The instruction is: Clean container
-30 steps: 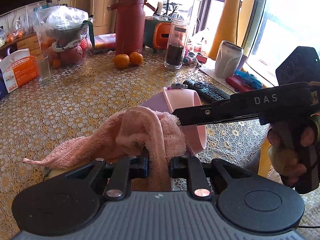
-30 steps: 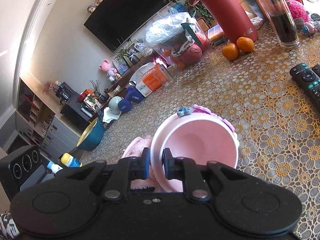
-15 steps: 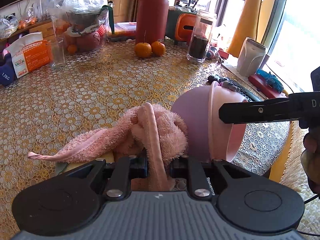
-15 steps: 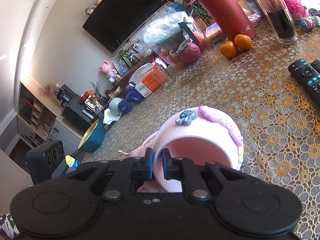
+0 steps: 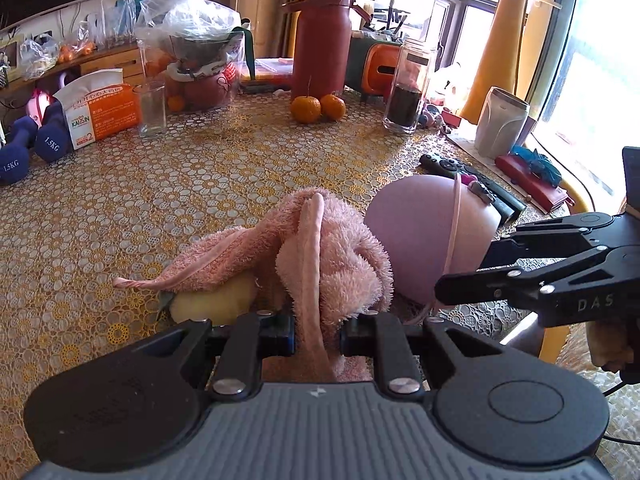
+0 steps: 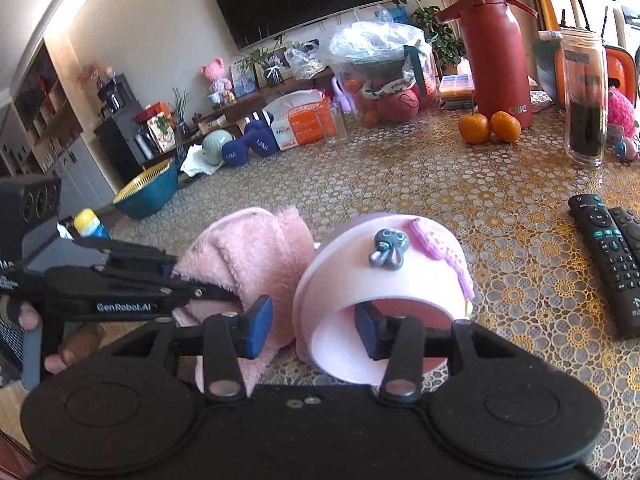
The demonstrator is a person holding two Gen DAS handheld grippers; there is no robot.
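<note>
The pink container (image 6: 384, 280) lies on its side on the patterned table, its mouth facing the right wrist camera, with a grey charm and a pink charm on its wall. My right gripper (image 6: 314, 328) is open: one finger sits inside the mouth, the other outside the rim. In the left wrist view the container (image 5: 424, 224) shows its rounded bottom, and the right gripper (image 5: 472, 272) stands open at its rim. My left gripper (image 5: 318, 334) is shut on a fluffy pink towel (image 5: 320, 248), bunched just left of the container. The towel (image 6: 248, 256) touches the container's side.
A pale yellow lump (image 5: 212, 304) lies under the towel. Two remotes (image 6: 608, 256) lie to the right. At the back stand a red thermos (image 5: 320, 40), two oranges (image 5: 318, 108), a glass jar (image 5: 408, 88) and a drinking glass (image 5: 152, 108). The table edge (image 5: 560, 216) runs close on the right.
The right gripper has opened and let go of the container's rim. The container has turned from tilted to lying on its side. The left gripper keeps hold of the towel.
</note>
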